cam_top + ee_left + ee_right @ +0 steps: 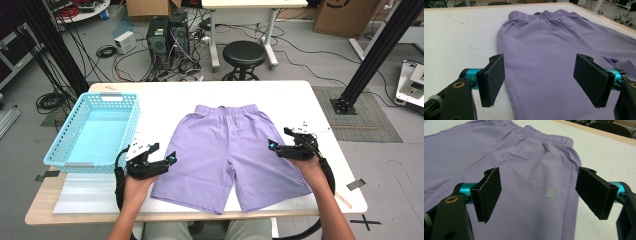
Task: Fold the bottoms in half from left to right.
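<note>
Lilac shorts (231, 152) lie flat in the middle of the white table (320, 107), elastic waistband toward the far edge, both legs pointing at the person. The fabric looks thin and smooth, matte, with soft creases running down from the gathered waist (541, 15). One outer side seam runs as a fine straight line near the edge of the leg (569, 202).

Left gripper (161, 159) sits low at the outer edge of the left leg, jaws wide apart, nothing between the pads pressing. In the left gripper view one flat black rectangular pad (495, 80) hangs right over the hem line where cloth meets table, the other (590, 80) over the cloth itself. Teal metal collars show behind each pad.

Right gripper (280, 145) mirrors it on the other leg, also spread wide and gripping nothing. Its inner pad (489, 193) shows a rough, grainy edge; the outer pad (595, 192) hangs over the table beside the seam. Between them, a small pale grey angular logo (550, 193) is printed on the shorts, with no lettering I can read.

Off to the left, a light blue plastic basket (130, 127), lattice-walled and rectangular, stands beside the shorts, on a white foam sheet (85, 195).
</note>
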